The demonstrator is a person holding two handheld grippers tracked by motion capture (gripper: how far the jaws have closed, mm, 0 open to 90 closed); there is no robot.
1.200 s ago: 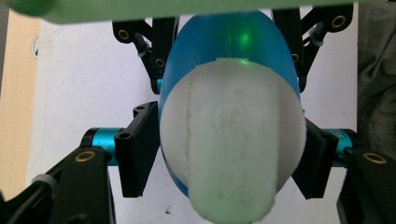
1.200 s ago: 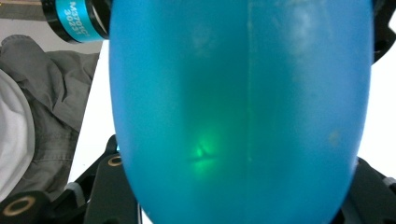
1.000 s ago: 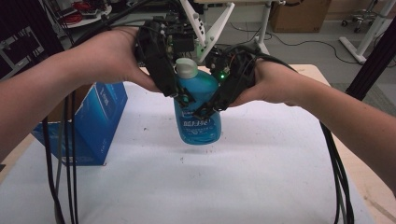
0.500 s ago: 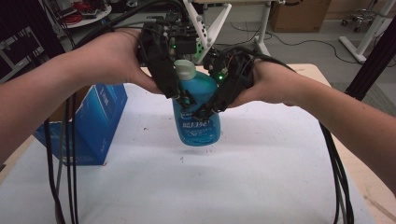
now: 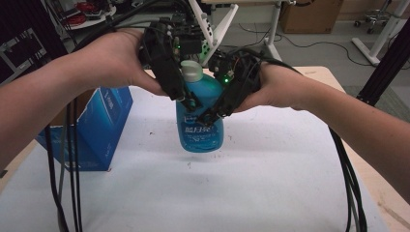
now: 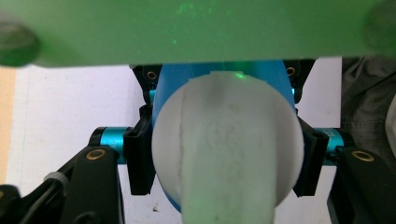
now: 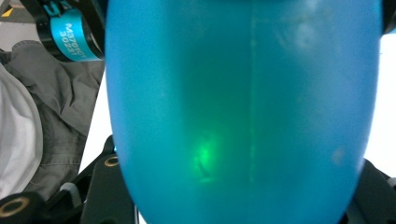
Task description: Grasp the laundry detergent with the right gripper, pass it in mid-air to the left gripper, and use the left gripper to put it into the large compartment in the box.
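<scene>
White table, blue bottle between both grippers' jaws.

A white table takes up the lower part of the high view, its pale wooden edge showing at the right. At the left of the frame a blue cardboard box stands on the table, its top open. Small dark specks lie scattered on the white surface near the middle. Beyond the table, in the upper right, a brown cardboard box sits on the grey floor, with a white desk leg just right of it. Red cables lie at upper left.
</scene>
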